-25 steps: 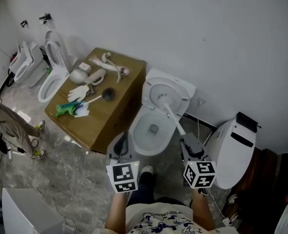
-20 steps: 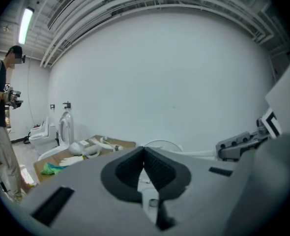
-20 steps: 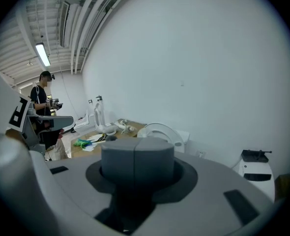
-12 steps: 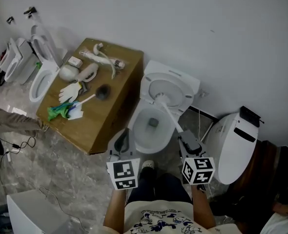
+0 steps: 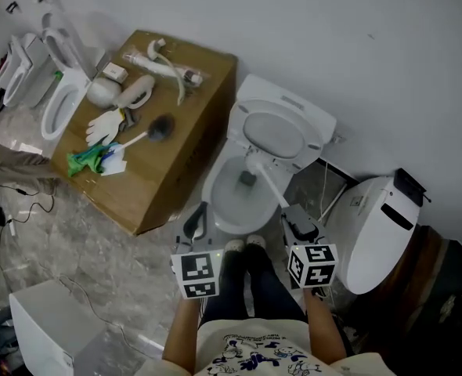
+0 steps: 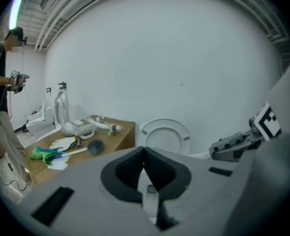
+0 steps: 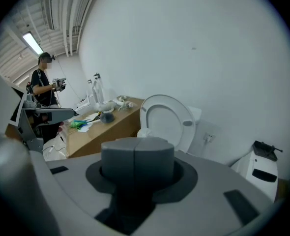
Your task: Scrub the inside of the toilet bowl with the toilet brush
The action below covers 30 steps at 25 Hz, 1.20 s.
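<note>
A white toilet (image 5: 215, 206) stands in the middle with its lid (image 5: 274, 131) raised against the wall. My right gripper (image 5: 294, 216) is shut on the white toilet brush handle (image 5: 268, 185), which slants up and left. The brush's head (image 5: 251, 161) is at the back of the bowl, just below the lid. In the right gripper view the jaws are pressed together and hide the handle, with the lid (image 7: 164, 119) beyond them. My left gripper (image 5: 196, 219) hangs by the bowl's front left, shut on nothing, and in its own view faces the lid (image 6: 164, 134).
A cardboard box (image 5: 176, 171) left of the toilet carries a second brush (image 5: 162, 126), white gloves (image 5: 106, 124) and a green cloth (image 5: 86, 161). Another toilet (image 5: 55, 104) stands far left, and a white unit (image 5: 376, 225) at the right. A person (image 7: 44, 87) stands far left.
The brush head has dropped from in front of the raised lid to the back of the bowl. The head view has shifted. Both grippers stay near the bowl's front.
</note>
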Each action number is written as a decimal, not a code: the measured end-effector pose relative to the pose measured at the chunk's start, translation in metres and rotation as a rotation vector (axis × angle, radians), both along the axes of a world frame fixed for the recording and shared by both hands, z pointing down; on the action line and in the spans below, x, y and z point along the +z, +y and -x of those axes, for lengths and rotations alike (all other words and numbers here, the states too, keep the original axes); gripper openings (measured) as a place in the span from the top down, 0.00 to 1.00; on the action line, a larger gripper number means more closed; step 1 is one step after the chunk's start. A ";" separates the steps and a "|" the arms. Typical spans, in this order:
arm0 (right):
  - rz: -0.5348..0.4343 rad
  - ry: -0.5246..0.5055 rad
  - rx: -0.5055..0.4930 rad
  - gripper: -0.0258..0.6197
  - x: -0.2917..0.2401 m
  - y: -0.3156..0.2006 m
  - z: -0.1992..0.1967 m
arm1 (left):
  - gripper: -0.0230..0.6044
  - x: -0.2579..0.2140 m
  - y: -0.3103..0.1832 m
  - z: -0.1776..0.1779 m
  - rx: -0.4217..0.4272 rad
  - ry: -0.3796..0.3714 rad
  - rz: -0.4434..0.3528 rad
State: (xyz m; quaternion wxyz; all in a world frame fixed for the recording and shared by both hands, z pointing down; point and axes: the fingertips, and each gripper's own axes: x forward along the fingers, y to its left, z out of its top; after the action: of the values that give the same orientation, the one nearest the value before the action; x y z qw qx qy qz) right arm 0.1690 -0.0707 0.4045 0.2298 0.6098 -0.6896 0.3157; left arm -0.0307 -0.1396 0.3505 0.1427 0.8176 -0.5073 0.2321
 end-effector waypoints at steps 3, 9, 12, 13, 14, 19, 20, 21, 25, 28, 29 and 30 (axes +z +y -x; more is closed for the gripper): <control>0.047 0.000 -0.042 0.71 0.023 -0.010 0.000 | 0.96 0.019 -0.005 -0.001 -0.019 -0.014 0.029; 0.122 -0.003 -0.106 0.71 0.069 -0.024 0.002 | 0.96 0.052 -0.013 0.000 -0.054 -0.044 0.076; 0.166 -0.005 -0.125 0.71 0.093 -0.028 0.001 | 0.96 0.066 -0.012 -0.002 -0.062 -0.059 0.094; 0.180 -0.006 -0.129 0.71 0.101 -0.029 0.001 | 0.96 0.071 -0.011 -0.002 -0.062 -0.063 0.099; 0.193 -0.007 -0.131 0.71 0.110 -0.031 0.001 | 0.96 0.076 -0.011 -0.002 -0.063 -0.066 0.105; 0.252 -0.011 -0.139 0.71 0.156 -0.041 -0.001 | 0.96 0.103 -0.005 -0.004 -0.067 -0.078 0.140; 0.261 -0.010 -0.140 0.71 0.164 -0.044 -0.001 | 0.96 0.108 -0.004 -0.005 -0.064 -0.082 0.144; 0.269 -0.008 -0.142 0.71 0.172 -0.047 -0.001 | 0.96 0.113 -0.003 -0.005 -0.060 -0.088 0.148; 0.296 0.004 -0.150 0.71 0.202 -0.057 -0.001 | 0.96 0.131 0.002 -0.006 -0.065 -0.099 0.170; 0.306 0.010 -0.148 0.71 0.221 -0.066 -0.001 | 0.96 0.143 0.005 -0.004 -0.074 -0.099 0.186; 0.308 0.012 -0.147 0.71 0.226 -0.070 -0.001 | 0.96 0.147 0.006 -0.004 -0.078 -0.098 0.192; 0.310 0.015 -0.147 0.71 0.232 -0.073 -0.001 | 0.96 0.151 0.007 -0.004 -0.084 -0.095 0.197</control>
State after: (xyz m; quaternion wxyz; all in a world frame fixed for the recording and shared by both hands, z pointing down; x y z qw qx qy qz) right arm 0.1700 -0.1441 0.6361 0.3486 0.5175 -0.6736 0.3961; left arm -0.0269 -0.1322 0.5013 0.2076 0.7658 -0.5219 0.3133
